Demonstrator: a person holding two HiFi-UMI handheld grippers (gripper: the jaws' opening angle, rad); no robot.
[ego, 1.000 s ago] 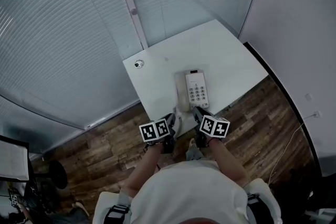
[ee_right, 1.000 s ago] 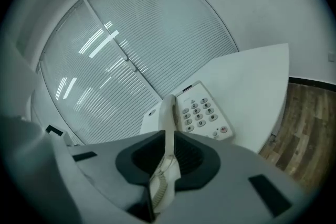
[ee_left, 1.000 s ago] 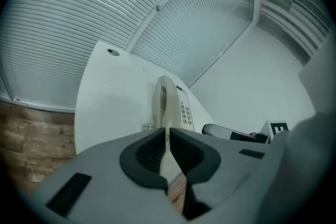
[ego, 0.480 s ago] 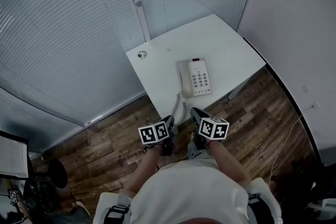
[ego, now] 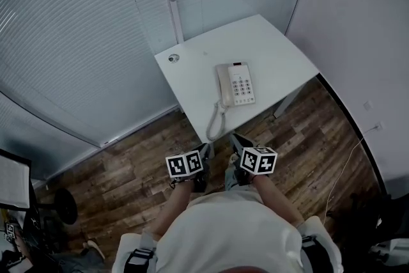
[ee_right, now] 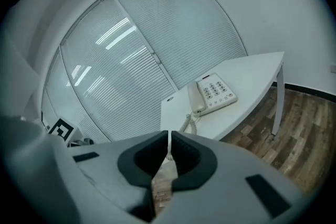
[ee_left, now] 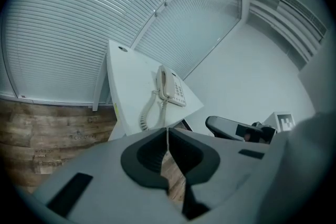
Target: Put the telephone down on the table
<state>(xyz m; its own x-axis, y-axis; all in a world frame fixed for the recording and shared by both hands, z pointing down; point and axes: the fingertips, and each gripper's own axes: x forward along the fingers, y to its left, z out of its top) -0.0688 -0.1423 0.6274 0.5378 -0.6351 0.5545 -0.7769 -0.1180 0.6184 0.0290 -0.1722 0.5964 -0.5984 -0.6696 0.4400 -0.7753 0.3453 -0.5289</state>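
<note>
A cream desk telephone (ego: 235,84) lies flat on the white table (ego: 268,48), handset on its cradle at the left side. Its coiled cord (ego: 215,121) hangs over the table's near edge. The telephone also shows in the left gripper view (ee_left: 169,86) and the right gripper view (ee_right: 211,94). My left gripper (ego: 204,151) and right gripper (ego: 235,140) are held close to the person's body, well back from the table over the floor. Both are shut with nothing between their jaws.
A small round grommet (ego: 173,58) sits near the table's far left corner. Closed blinds (ego: 83,41) cover the window wall behind the table. A plain wall (ego: 358,22) runs along the right. Wooden floor (ego: 121,163) lies between the person and the table.
The person has stepped back from the table, so the telephone and table now lie farther from both grippers. The telephone stays on the table.
</note>
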